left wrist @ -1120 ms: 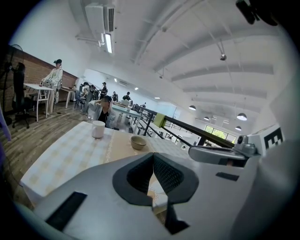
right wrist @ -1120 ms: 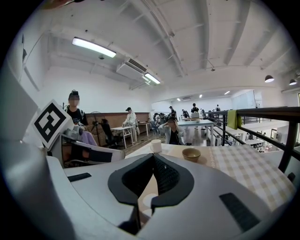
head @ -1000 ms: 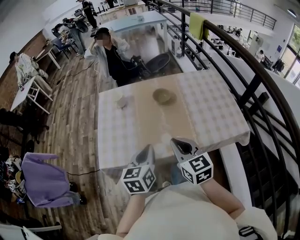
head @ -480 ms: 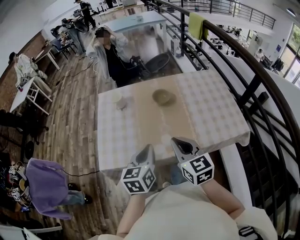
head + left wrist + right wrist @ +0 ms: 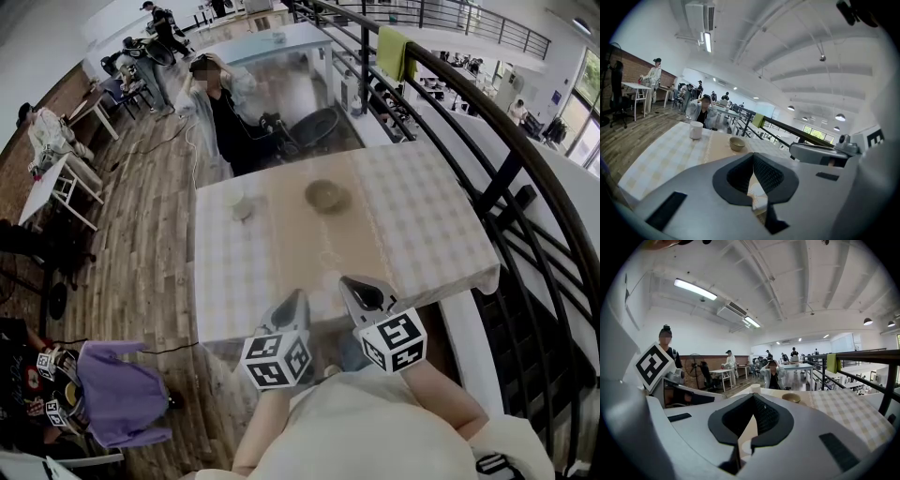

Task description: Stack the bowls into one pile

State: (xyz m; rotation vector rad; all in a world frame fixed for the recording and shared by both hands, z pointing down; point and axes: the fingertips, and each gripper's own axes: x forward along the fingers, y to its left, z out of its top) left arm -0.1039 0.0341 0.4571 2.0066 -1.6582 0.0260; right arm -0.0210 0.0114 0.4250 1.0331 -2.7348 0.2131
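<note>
The brown bowl (image 5: 328, 194) sits upright near the far edge of the surface, about midway along it, on the plain tan strip of the checked cloth that covers the table (image 5: 422, 216). A white cup (image 5: 238, 202) stands well apart from it, toward the far left corner. At the near edge, a pale round thing (image 5: 329, 279) lies between the two gripper tips, too faint to identify. The left gripper (image 5: 299, 298) and the right gripper (image 5: 350, 283) hover side by side over that near edge, each with its jaws pressed together on nothing. A person (image 5: 220, 112) stands beyond the far edge, and a dark railing (image 5: 506, 178) runs along the right side.
</note>
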